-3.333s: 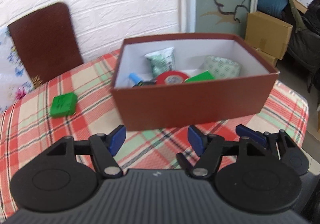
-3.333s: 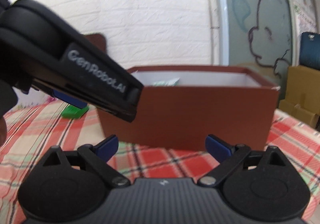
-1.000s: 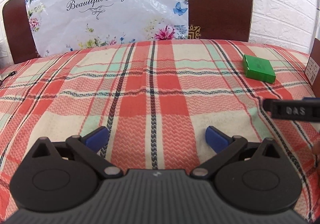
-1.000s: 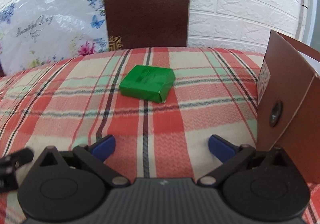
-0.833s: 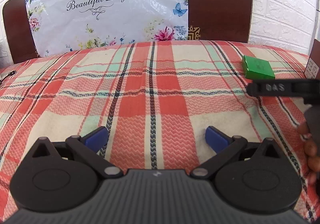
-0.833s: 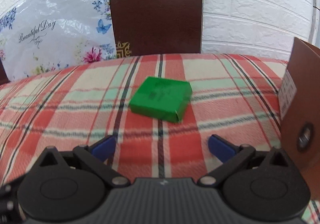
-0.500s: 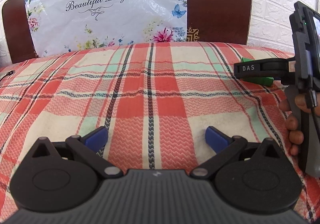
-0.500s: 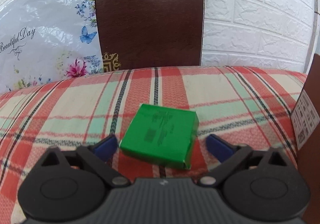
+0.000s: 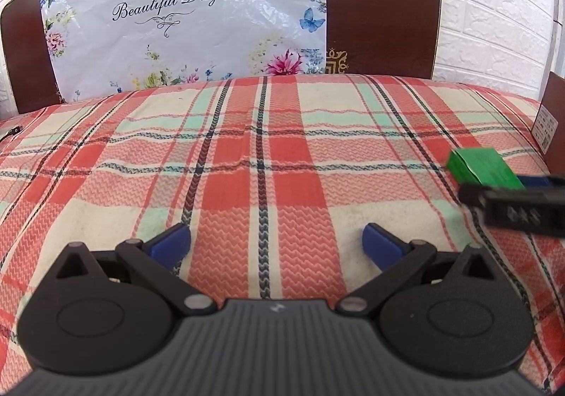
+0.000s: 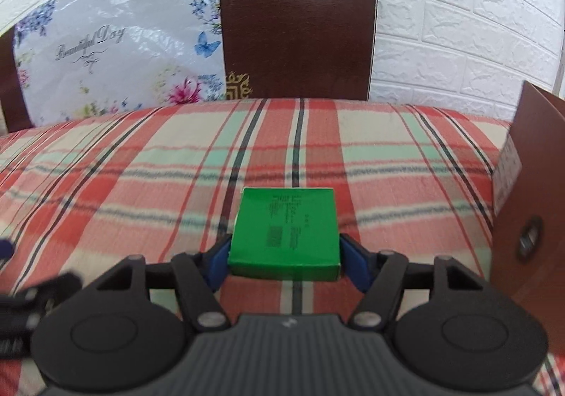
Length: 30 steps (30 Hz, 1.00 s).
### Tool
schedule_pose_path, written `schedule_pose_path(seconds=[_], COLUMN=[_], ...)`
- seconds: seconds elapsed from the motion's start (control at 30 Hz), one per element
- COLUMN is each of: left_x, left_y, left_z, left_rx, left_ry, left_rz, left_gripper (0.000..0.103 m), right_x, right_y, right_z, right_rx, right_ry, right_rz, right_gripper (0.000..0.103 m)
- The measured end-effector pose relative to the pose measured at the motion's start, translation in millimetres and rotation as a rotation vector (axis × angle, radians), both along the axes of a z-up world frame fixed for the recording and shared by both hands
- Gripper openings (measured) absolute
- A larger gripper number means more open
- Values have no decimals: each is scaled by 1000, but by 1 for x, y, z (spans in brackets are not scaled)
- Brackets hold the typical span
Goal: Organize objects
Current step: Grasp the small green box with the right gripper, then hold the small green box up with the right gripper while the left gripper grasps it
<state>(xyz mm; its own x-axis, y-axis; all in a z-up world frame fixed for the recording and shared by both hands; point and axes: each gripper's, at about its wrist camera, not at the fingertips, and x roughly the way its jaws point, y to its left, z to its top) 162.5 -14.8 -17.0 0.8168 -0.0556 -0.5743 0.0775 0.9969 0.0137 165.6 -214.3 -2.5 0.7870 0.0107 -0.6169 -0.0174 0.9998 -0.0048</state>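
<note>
The right gripper (image 10: 284, 260) has its blue pads against the two sides of a flat green cardboard packet (image 10: 285, 233), and its jaws are closing on it. The packet lies on the red, cream and mint plaid tablecloth (image 10: 141, 184), a little way left of the brown cardboard box (image 10: 529, 205). It seems not yet lifted.

To do the grasp well, the person should probably let the pads settle square on the packet's opposite edges before raising it. The thin card looks as though it would dent under a hard squeeze, so a moderate grip would likely serve. The packet should then rise clear of the cloth and of the box wall before it travels right.

The left gripper (image 9: 275, 240) hangs over bare cloth with its jaws spread wide and nothing between them.

The box is cut off at the right edge of both views, so its opening and contents cannot be seen. The print on the packet is too small to read. In the left wrist view the right gripper's dark finger hides part of the packet.
</note>
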Motion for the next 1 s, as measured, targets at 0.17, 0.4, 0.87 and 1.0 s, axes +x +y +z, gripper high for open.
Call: schedule_pose_path(seconds=[0.17, 0.4, 0.87, 1.0], left_x=[-1, -10, -63, -66], left_y=[-1, -4, -45, -70], left_z=[0, 1, 27, 25], left_rx=[1, 25, -315, -348], left_ry=[2, 21, 344, 401], left_rz=[-13, -23, -281, -335], left_gripper=[103, 103, 102, 87], right_x=[-49, -126, -170, -176], right_y=[-7, -14, -16, -14], right_z=[2, 5, 3, 2], right_rx=[1, -11, -3, -12], right_ry=[22, 23, -11, -25], right_rz=[39, 51, 26, 34], right_gripper=[64, 64, 71, 71])
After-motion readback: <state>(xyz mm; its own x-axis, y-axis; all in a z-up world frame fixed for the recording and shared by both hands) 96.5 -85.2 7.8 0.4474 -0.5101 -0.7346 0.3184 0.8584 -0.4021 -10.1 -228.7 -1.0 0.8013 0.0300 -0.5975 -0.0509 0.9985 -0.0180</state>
